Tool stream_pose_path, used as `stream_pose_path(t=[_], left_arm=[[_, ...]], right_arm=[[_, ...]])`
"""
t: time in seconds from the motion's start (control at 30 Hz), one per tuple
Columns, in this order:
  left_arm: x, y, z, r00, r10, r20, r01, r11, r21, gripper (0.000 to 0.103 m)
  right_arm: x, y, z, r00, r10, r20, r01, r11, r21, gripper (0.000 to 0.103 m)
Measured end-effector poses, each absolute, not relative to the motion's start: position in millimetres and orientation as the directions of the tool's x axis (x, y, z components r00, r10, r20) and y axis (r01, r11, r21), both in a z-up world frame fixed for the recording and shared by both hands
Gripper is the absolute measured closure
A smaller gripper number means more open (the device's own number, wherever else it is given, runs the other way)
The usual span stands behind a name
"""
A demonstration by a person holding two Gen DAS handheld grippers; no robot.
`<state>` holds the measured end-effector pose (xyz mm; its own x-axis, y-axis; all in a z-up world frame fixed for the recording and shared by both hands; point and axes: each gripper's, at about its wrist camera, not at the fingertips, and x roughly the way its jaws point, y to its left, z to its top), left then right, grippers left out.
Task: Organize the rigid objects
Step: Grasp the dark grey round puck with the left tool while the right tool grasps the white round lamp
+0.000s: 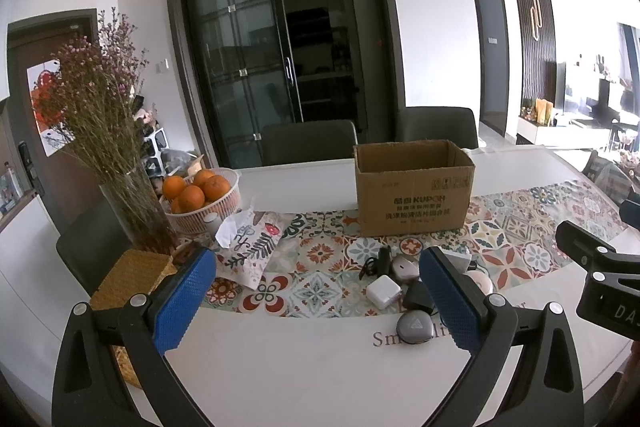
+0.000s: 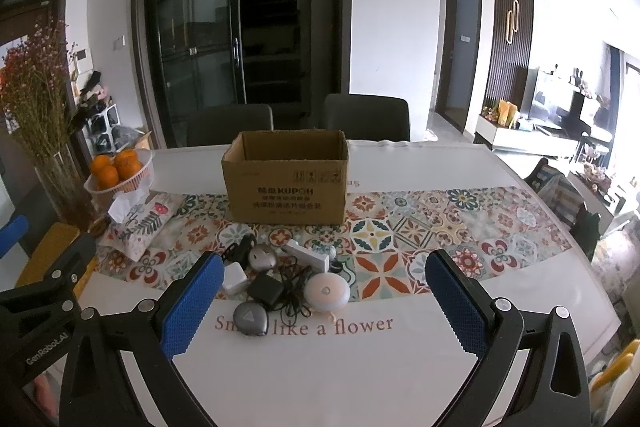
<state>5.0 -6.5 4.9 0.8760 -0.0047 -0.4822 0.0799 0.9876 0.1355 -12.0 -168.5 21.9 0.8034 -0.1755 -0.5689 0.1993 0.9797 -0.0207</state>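
An open cardboard box (image 1: 412, 187) (image 2: 286, 179) stands on the patterned table runner. In front of it lies a pile of small gadgets: a white cube charger (image 1: 383, 291) (image 2: 235, 278), a black adapter (image 1: 417, 297) (image 2: 265, 289) with tangled cable, a grey rounded-triangle device (image 1: 414, 325) (image 2: 250, 315), a round white light (image 2: 326, 291), a silver mouse-like item (image 2: 262, 256) and a white power strip (image 2: 306, 254). My left gripper (image 1: 318, 301) is open and empty, above the table before the pile. My right gripper (image 2: 324, 303) is open and empty, framing the pile.
A basket of oranges (image 1: 202, 197) (image 2: 120, 169), a glass vase of dried flowers (image 1: 132, 203), a floral tissue pouch (image 1: 252, 247) (image 2: 140, 227) and a woven yellow box (image 1: 128, 279) sit at the left. Two dark chairs (image 2: 366, 121) stand behind the table.
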Motion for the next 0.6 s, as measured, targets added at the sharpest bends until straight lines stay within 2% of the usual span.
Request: stream_pose_path(t=[0.4, 0.6], left_arm=[[29.6, -34.3, -28.9, 0.775, -0.041, -0.631, 0.157, 0.979, 0.129, 0.0], [44.4, -51.6, -47.1, 0.735, -0.056, -0.675, 0.173, 0.979, 0.107, 0.0]], right_arm=[[8.2, -188.4, -10.4, 0.741, -0.165, -0.651, 0.185, 0.982, -0.038, 0.001], [29.2, -206.7, -31.9, 0.712, -0.123, -0.692, 0.148, 0.989, -0.023, 0.001]])
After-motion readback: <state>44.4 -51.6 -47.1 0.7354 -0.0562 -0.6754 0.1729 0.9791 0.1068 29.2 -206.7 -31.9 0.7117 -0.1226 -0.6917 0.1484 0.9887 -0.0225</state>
